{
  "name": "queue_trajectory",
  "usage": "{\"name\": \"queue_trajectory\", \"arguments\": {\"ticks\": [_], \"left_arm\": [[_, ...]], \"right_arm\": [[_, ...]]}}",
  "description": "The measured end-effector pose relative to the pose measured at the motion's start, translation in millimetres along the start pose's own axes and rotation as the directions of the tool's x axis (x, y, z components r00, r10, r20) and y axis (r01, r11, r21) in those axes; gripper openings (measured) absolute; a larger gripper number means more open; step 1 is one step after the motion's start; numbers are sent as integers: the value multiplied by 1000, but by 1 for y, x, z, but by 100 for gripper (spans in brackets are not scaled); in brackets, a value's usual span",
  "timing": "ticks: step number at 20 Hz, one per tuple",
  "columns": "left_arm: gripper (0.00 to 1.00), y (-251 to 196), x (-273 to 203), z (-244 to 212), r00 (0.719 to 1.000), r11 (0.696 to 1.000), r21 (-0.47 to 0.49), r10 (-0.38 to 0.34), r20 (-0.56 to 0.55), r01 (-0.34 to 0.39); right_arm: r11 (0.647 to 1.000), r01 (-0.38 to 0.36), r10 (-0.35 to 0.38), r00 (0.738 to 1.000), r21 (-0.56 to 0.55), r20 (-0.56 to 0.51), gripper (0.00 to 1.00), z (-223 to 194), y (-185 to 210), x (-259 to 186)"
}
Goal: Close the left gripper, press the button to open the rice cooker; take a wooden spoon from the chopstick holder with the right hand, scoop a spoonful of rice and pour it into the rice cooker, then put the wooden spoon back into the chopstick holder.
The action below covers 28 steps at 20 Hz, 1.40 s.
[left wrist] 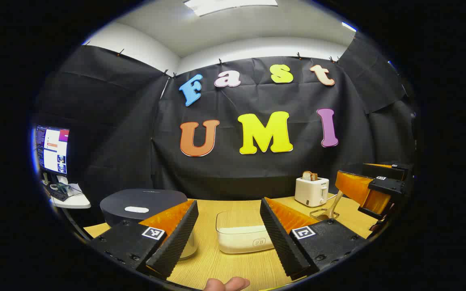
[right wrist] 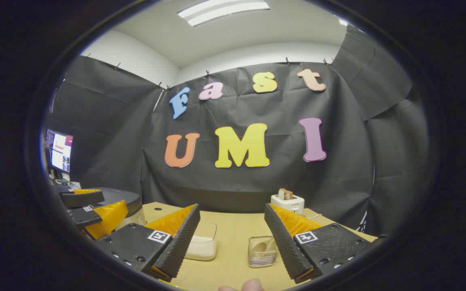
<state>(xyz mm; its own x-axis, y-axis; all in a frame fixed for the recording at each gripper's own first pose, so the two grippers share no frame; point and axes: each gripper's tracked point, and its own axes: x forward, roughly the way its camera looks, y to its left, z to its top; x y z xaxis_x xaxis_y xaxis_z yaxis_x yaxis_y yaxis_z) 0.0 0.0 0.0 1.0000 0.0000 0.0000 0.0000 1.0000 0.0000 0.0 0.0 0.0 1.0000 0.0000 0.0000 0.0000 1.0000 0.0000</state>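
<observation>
The left gripper (left wrist: 229, 230) is held wide open above the table (left wrist: 233, 268), and nothing is between its fingers. A fingertip (left wrist: 227, 284) is seen at the bottom edge. Just past the gap a clear box (left wrist: 243, 236) of white rice is set, and a small tag with "28" is stuck on its front. To the left the dark, round rice cooker (left wrist: 142, 206) is seen with its lid shut and a white button (left wrist: 136, 209) on top. To the right a white toaster (left wrist: 312, 191) with a slice of bread in it is placed by the wall. Some small writing is on the toaster, but it cannot be read. Beside it the clear holder (left wrist: 324, 214) with the wooden spoon (left wrist: 334, 206) is seen.

The right gripper (right wrist: 231, 238) is also held wide open, gripping nothing. The holder (right wrist: 262, 251) is seen between its fingers, a little way ahead, with the spoon (right wrist: 260, 247) in it. The rice box (right wrist: 202, 241) is partly hidden by one finger. Far left, the other gripper (right wrist: 91, 212) is held by the cooker (right wrist: 123, 198). A lit screen (left wrist: 51, 149) is set off to the left.
</observation>
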Motion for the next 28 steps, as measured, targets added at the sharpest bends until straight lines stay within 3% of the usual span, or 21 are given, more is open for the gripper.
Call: {"name": "queue_trajectory", "arguments": {"ticks": [21,28], "left_arm": [[98,10,1,-7,999,999,0,39,-35,-39],[98,28,-4,0,988,989,19,150,-32,-149]], "right_arm": [[999,33,-33,999,20,-12,95,-2,-6,1],[999,10,-9,1000,34,-7,95,-4,-16,11]]}}
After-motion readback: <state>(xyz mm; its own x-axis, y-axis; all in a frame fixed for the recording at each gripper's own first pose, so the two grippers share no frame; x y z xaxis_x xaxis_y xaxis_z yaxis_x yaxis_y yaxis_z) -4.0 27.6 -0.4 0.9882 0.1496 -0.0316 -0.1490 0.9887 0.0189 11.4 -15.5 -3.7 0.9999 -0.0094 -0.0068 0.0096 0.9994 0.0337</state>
